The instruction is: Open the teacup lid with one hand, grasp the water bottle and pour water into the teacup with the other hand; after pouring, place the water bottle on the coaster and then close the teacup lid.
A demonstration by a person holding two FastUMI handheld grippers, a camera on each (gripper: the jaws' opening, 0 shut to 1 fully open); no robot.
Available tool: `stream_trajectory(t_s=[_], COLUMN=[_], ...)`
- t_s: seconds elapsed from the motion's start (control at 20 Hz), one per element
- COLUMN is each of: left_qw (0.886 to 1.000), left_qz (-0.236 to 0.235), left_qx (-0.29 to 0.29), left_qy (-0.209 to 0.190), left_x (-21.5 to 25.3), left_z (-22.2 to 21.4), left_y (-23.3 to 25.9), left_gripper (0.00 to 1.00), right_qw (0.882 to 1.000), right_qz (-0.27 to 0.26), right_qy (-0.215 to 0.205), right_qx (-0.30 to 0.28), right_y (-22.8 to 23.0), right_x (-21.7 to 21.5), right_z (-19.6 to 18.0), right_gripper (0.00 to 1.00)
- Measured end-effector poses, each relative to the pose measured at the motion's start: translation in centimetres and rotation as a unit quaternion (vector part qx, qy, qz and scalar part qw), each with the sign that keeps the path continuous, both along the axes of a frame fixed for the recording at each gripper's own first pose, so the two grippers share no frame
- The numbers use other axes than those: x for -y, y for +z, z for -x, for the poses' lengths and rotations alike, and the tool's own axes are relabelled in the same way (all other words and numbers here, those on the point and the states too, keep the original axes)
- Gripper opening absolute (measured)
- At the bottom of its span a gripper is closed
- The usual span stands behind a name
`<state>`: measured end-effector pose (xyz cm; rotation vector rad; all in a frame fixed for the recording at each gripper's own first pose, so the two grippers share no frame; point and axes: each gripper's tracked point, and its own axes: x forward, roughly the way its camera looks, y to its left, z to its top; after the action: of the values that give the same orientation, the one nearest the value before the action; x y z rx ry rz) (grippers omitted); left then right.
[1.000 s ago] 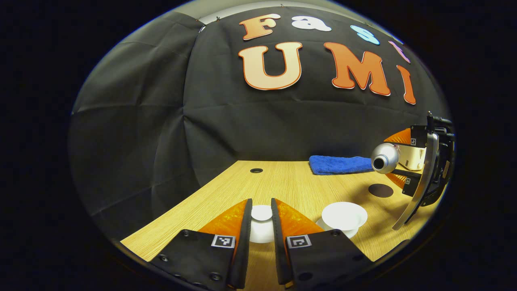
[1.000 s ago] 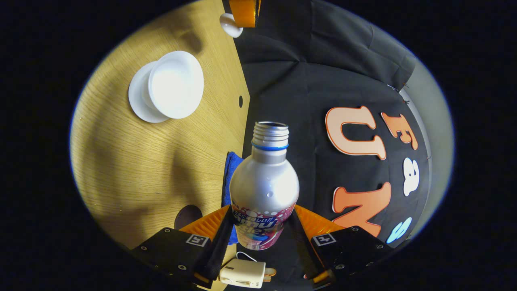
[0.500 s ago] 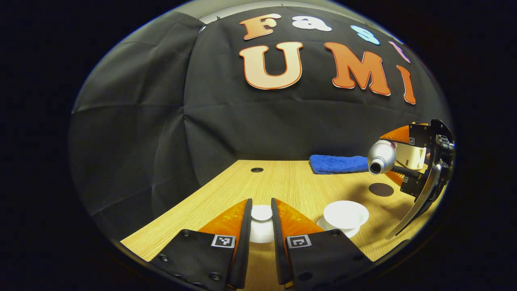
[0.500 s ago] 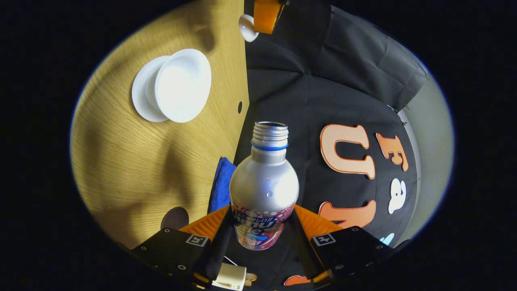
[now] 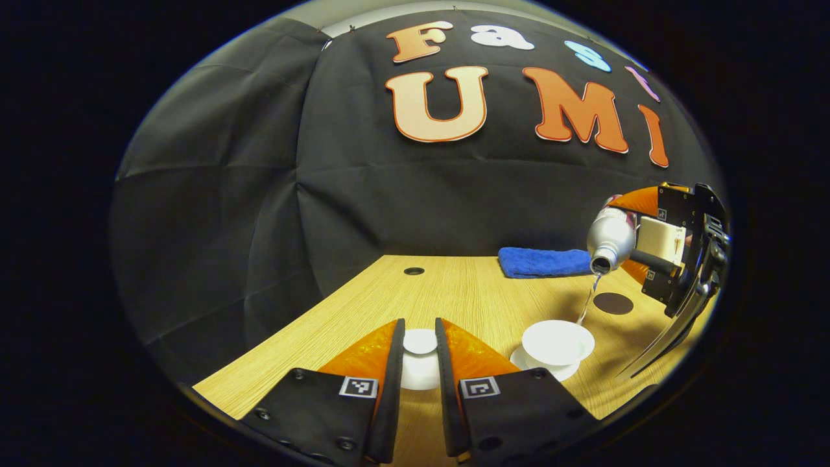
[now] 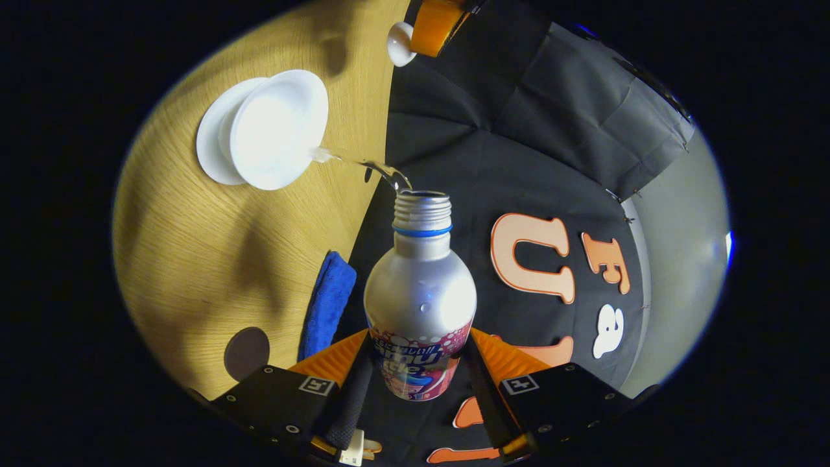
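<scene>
The left claw (image 5: 420, 363) was clenched on the knob of the teacup lid (image 5: 419, 342), holding it off to the left of the teacup (image 5: 557, 340) so the cup's mouth stayed uncovered for the pour; whether the lid hung above the desk (image 5: 454, 292) or rested on it was hard to judge from that low angle. The teacup sat open on its saucer (image 5: 541, 372) near the front of the desk. Farther right, the right claw (image 6: 418, 376) was grasping the water bottle (image 6: 420, 305) around its lower body, tipped so the open neck pointed down toward the cup, and a thin stream of water (image 6: 363, 163) ran from the neck to the cup's rim. The coaster (image 5: 613, 303) lay bare just beyond the cup, ready for the bottle, with a blue cloth (image 5: 545, 262) behind it.
</scene>
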<state>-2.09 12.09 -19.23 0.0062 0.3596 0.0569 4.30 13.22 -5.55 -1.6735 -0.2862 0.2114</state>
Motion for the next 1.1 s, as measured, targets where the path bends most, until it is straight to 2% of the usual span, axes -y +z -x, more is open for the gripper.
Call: stream_trajectory(t_s=[0.05,0.95,1.0,1.05,1.1], left_qw=[1.000,1.000,1.000,1.000,1.000], left_qz=[0.000,0.000,-0.001,-0.001,-0.001], left_qx=[0.000,0.007,0.007,0.008,0.009], left_qy=[-0.001,-0.003,-0.002,-0.003,-0.002], left_x=[0.0,-0.1,-0.1,-0.1,-0.1], left_z=[0.0,0.0,0.0,0.0,-0.1], left_y=[0.0,0.2,0.2,0.3,0.4], left_gripper=[0.32,0.32,0.28,0.32,0.32], right_qw=[1.000,0.997,0.997,0.997,0.997], right_qz=[0.000,0.032,0.034,0.035,0.036], right_qy=[0.002,0.011,0.013,0.013,0.014], right_qx=[0.004,0.064,0.067,0.068,0.071], right_y=[0.2,3.6,3.9,4.0,4.1], right_x=[-0.1,0.6,0.6,0.6,0.7], right_z=[-0.1,-1.4,-1.6,-1.6,-1.6], right_gripper=[0.78,0.78,0.78,0.78,0.78])
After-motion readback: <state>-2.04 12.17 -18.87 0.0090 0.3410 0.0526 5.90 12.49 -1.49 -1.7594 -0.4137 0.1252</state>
